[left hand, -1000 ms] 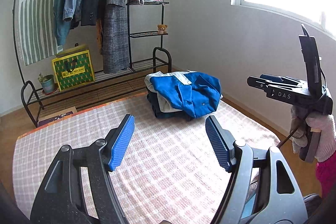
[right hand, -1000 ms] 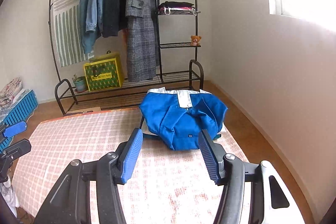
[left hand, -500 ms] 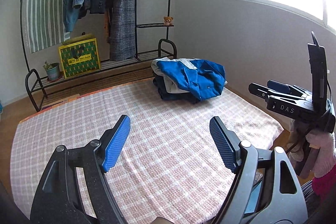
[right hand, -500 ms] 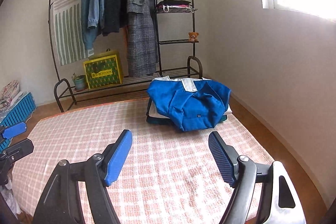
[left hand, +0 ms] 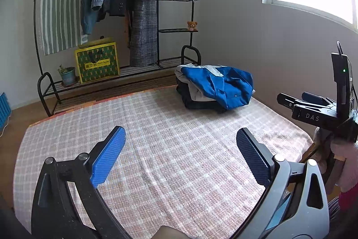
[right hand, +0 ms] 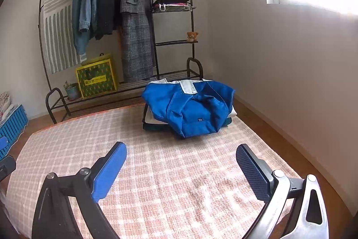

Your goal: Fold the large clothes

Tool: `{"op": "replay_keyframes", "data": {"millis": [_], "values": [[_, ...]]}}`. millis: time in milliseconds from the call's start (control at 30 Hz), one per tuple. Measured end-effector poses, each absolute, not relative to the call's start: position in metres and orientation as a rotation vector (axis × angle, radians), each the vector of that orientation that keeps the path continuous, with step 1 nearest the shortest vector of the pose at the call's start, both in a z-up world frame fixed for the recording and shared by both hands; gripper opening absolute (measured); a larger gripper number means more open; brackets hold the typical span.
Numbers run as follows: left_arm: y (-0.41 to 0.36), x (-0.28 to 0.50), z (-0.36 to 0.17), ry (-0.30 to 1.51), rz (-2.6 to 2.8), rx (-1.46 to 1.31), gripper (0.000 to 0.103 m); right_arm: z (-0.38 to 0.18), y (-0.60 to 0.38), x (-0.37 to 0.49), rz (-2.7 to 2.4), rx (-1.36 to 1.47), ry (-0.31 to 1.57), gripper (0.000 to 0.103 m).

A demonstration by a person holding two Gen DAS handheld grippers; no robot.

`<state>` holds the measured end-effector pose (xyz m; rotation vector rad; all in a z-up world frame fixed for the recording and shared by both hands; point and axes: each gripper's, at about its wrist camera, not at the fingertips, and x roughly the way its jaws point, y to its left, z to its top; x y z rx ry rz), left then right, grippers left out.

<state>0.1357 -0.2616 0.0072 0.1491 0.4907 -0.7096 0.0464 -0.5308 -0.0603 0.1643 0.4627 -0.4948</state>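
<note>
A folded blue jacket (left hand: 220,85) (right hand: 190,106) lies on top of a pile of folded clothes at the far right corner of the pink checked cloth (left hand: 170,149) (right hand: 170,171). My left gripper (left hand: 180,133) hovers over the cloth well short of the pile. Its jaws are opening wide and nothing is between them. My right gripper (right hand: 181,147) does the same, with empty jaws that face the pile. In the left wrist view the right gripper (left hand: 290,99) appears at the right edge, held by a gloved hand (left hand: 344,162).
A black clothes rack (right hand: 170,8) with hanging coats stands against the far wall. On its low shelf are a yellow-green bag (right hand: 96,78) and a potted plant (right hand: 71,91). A blue crate (right hand: 11,127) sits at the left. The wall runs close along the cloth's right side.
The jaws of both grippers have spread much wider. Both grippers have sunk and drawn back from the pile. The blue jacket has stayed on the pile.
</note>
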Motion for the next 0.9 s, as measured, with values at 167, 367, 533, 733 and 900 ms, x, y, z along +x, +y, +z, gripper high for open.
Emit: {"op": "replay_keyframes", "data": {"millis": [167, 367, 533, 733, 900], "values": [[-0.257, 0.136, 0.011, 0.48, -0.692, 0.146, 0.103, -0.061, -0.529, 0.051, -0.487, 0.174, 0.465, 0.103], [-0.254, 0.134, 0.014, 0.468, -0.68, 0.154, 0.103, -0.061, -0.523, 0.054, -0.483, 0.16, 0.465, 0.103], [-0.253, 0.134, 0.014, 0.469, -0.682, 0.154, 0.103, -0.062, -0.521, 0.056, -0.48, 0.158, 0.467, 0.103], [-0.253, 0.133, 0.015, 0.47, -0.681, 0.155, 0.103, -0.062, -0.521, 0.056, -0.479, 0.159, 0.467, 0.103], [-0.252, 0.13, 0.015, 0.473, -0.682, 0.156, 0.103, -0.064, -0.521, 0.057, -0.478, 0.166, 0.471, 0.103]]}}
